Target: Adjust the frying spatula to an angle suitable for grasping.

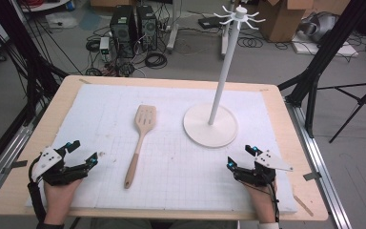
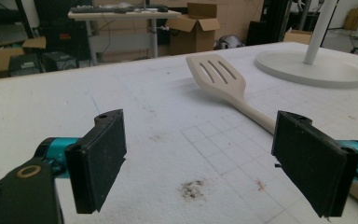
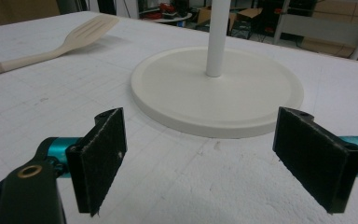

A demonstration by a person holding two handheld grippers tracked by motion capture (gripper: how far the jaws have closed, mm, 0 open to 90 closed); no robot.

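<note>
A pale wooden slotted spatula (image 1: 140, 141) lies flat on the white foam mat (image 1: 105, 109), head toward the far side, handle toward me. To its right stands a white rack (image 1: 219, 90): a round base, a tall pole and hooked arms at the top. My left gripper (image 1: 82, 152) rests open near the mat's front left, left of the spatula handle. In the left gripper view the spatula (image 2: 228, 88) lies ahead between the wide-apart jaws. My right gripper (image 1: 242, 156) sits open just in front of the rack base (image 3: 216, 93), nothing between its pads.
The mat covers a wooden table (image 1: 9, 191). Black frame posts stand at both sides, and a tripod (image 1: 357, 100) is at the right. Computer towers (image 1: 133, 28), cables and cardboard boxes (image 1: 286, 19) sit on the floor beyond the far edge.
</note>
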